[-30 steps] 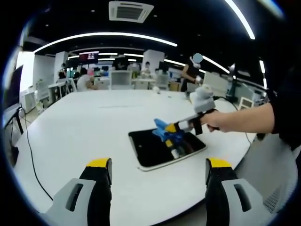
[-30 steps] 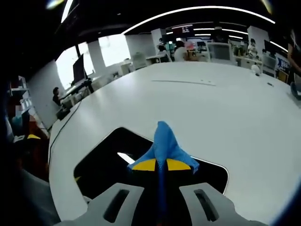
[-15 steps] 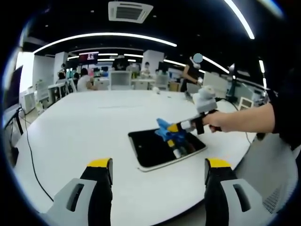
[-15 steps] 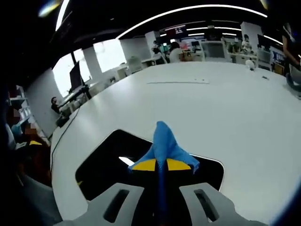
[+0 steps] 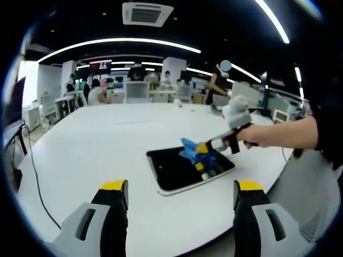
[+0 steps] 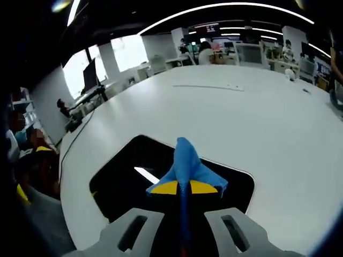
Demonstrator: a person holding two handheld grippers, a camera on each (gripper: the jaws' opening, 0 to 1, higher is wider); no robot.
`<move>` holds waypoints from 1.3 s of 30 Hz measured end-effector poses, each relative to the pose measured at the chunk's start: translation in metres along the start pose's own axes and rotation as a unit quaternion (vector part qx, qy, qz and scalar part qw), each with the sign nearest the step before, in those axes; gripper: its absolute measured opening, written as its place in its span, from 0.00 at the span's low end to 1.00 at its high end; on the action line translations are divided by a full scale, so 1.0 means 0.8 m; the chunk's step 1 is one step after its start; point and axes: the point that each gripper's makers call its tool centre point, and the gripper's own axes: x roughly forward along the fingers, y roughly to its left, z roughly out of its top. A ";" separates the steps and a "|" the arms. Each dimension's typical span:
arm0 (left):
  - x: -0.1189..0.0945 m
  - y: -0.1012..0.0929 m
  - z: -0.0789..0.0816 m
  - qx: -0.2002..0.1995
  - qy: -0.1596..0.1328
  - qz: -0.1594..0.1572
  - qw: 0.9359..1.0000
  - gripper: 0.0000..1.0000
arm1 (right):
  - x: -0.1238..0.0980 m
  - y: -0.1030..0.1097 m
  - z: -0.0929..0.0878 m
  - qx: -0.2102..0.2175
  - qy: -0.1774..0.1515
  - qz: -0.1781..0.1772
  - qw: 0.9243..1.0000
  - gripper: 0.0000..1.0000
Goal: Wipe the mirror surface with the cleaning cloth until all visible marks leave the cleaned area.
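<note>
A dark mirror (image 5: 179, 168) with a pale frame lies flat on the white table (image 5: 96, 144). In the right gripper view the mirror (image 6: 128, 184) reflects a ceiling light. My right gripper (image 6: 183, 188) is shut on a blue cleaning cloth (image 6: 187, 166), held just over the mirror's right part. The left gripper view has that gripper (image 5: 202, 148) coming in from the right in a person's hand (image 5: 257, 135), the cloth (image 5: 194, 152) above the mirror's far right side. My left gripper (image 5: 181, 191) hangs open above the table's near edge, short of the mirror, with nothing between its jaws.
The round white table carries a thin strip (image 6: 206, 87) lying far across it. A black cable (image 5: 33, 176) hangs off its left edge. Desks, monitors and several people (image 5: 96, 91) fill the office behind. A person stands at the back right (image 5: 217, 83).
The right gripper with the cloth has shifted slightly right and away over the mirror. My left gripper has stayed put.
</note>
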 end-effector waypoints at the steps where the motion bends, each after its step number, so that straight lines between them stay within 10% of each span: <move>1: 0.000 0.000 0.000 0.000 0.000 0.000 1.000 0.80 | -0.002 0.001 -0.003 -0.002 0.008 0.002 1.000 0.01; 39: -0.002 0.004 0.003 -0.005 -0.010 0.008 1.000 0.80 | -0.065 0.036 -0.069 -0.007 0.091 0.029 0.995 0.01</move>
